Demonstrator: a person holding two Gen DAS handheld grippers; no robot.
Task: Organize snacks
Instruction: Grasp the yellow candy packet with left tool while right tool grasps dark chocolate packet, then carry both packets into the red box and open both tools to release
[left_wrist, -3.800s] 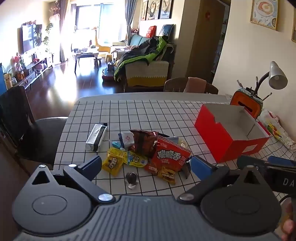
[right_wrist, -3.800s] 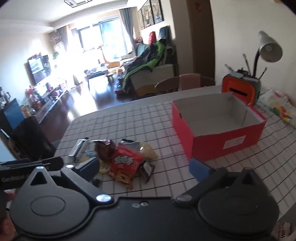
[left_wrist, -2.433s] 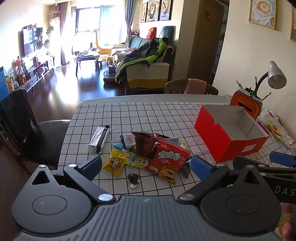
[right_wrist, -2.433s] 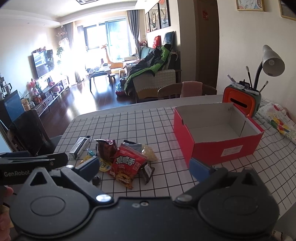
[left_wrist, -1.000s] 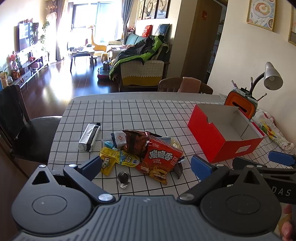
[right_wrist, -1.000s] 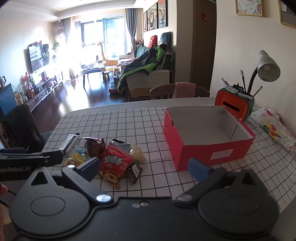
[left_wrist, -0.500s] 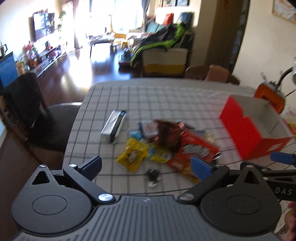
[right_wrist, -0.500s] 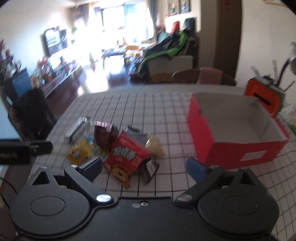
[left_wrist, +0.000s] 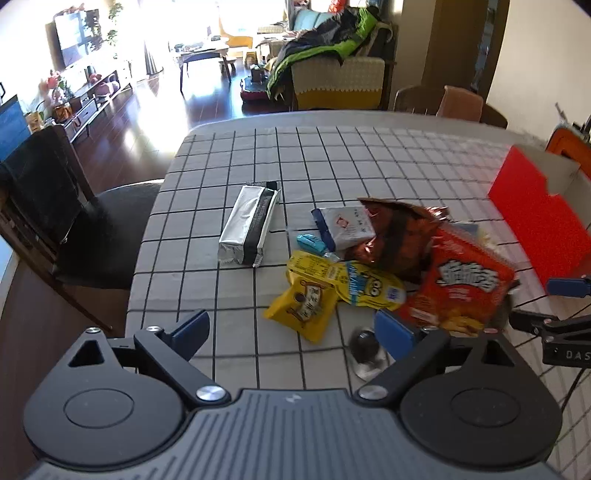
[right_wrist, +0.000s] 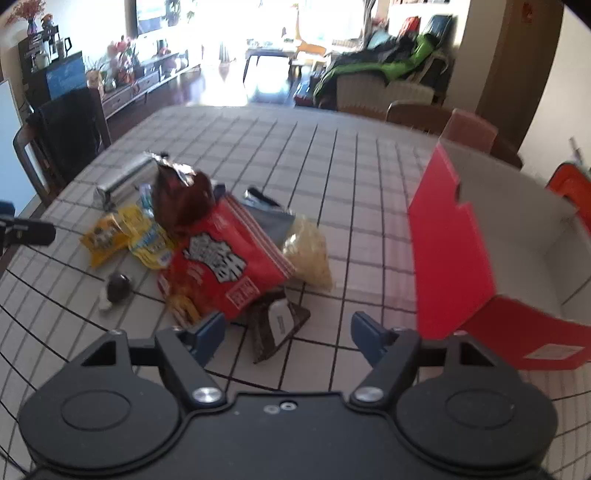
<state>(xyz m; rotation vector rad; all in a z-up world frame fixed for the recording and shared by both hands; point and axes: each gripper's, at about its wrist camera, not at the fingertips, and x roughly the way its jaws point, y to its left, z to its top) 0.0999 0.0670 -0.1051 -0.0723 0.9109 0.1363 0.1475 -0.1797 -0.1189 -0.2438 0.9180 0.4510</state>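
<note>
The left gripper (left_wrist: 293, 330) has its fingers spread wide and just narrowing, nothing between them; the yellow packet (left_wrist: 304, 308) lies just ahead of the gap on the checked desk (left_wrist: 221, 295), with the silver bar (left_wrist: 247, 225) further beyond the left finger. The right gripper (right_wrist: 288, 332) has its fingers apart and closing, pinching nothing; the small dark packet (right_wrist: 279, 325) lies in the gap between them, the red snack bag (right_wrist: 225, 262) just beyond the left finger, and the red box (right_wrist: 454, 258) past the right finger.
</note>
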